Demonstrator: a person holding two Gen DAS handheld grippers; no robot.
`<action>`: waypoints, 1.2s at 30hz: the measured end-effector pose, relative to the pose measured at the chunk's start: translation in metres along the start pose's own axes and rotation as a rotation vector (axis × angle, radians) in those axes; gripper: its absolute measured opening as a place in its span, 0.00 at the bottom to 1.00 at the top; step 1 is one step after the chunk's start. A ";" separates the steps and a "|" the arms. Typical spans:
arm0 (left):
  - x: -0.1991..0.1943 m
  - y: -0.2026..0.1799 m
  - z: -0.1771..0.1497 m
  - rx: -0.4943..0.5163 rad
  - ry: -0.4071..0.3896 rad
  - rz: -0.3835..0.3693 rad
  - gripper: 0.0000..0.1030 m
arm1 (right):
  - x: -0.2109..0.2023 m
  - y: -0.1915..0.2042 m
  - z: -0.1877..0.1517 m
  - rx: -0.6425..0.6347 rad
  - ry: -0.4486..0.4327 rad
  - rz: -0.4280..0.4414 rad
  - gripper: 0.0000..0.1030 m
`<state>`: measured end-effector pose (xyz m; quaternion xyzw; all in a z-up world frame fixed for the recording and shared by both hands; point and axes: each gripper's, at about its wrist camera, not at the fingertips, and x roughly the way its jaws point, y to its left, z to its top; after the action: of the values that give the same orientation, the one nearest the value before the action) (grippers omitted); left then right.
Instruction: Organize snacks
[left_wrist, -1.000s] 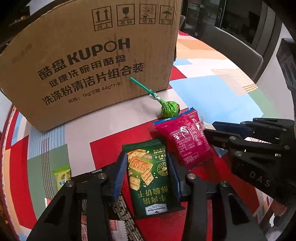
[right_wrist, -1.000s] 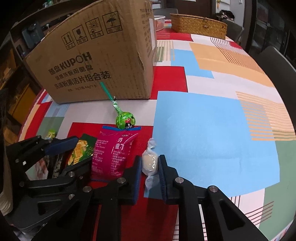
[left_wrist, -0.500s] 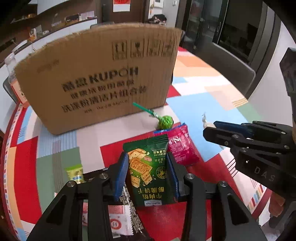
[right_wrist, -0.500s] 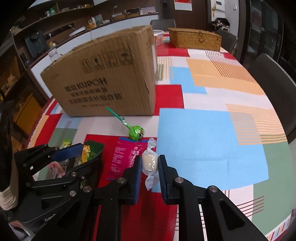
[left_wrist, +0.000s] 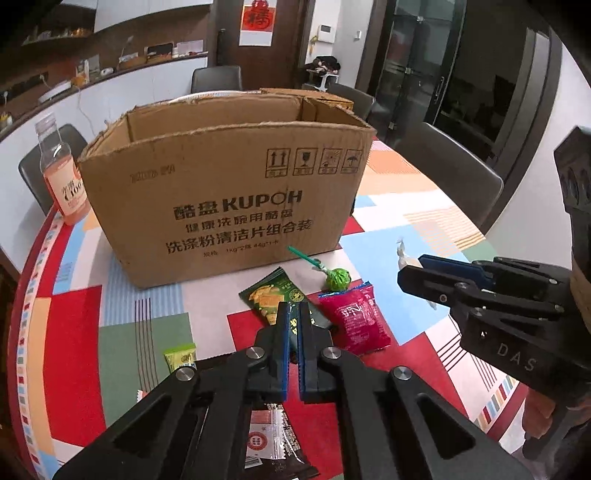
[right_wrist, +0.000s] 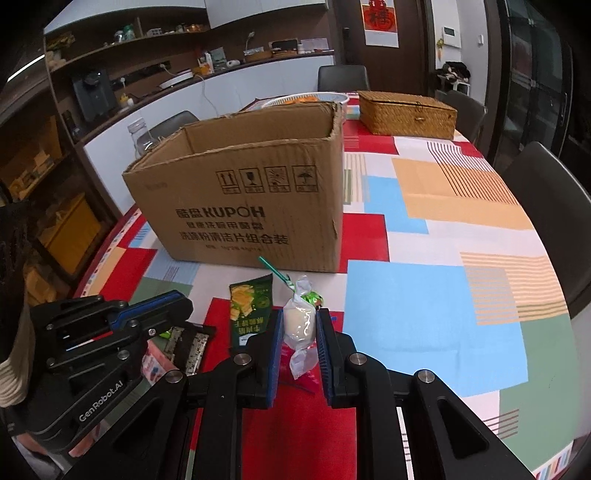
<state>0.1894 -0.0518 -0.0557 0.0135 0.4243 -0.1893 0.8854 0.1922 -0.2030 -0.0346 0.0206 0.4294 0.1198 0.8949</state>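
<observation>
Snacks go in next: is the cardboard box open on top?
Open. The cardboard box has no lid or closed flaps across its top; both wrist views show its inner walls. Its contents are hidden.

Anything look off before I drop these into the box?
The cardboard box has ragged, torn top edges, flaps gone. The left gripper pinches the green cracker packet by one end, so it hangs tilted.

The cardboard box (left_wrist: 225, 206) is showing "KUPOH" above Chinese print and four handling symbols. The right gripper (left_wrist: 413, 267) is reading "DAS"; the left gripper (right_wrist: 184, 308) is reading "GenRobot.AI".
</observation>
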 end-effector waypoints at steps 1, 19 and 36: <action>0.003 0.001 0.000 -0.008 0.012 -0.013 0.11 | 0.001 0.000 0.000 0.000 0.004 0.001 0.19; 0.079 -0.030 0.025 0.054 0.126 -0.098 0.32 | 0.021 -0.040 -0.007 0.088 0.042 -0.026 0.19; 0.126 -0.053 0.035 0.115 0.187 -0.070 0.24 | 0.038 -0.063 -0.009 0.144 0.077 -0.051 0.19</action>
<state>0.2691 -0.1485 -0.1213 0.0671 0.4936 -0.2422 0.8326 0.2204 -0.2564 -0.0784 0.0691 0.4713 0.0665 0.8767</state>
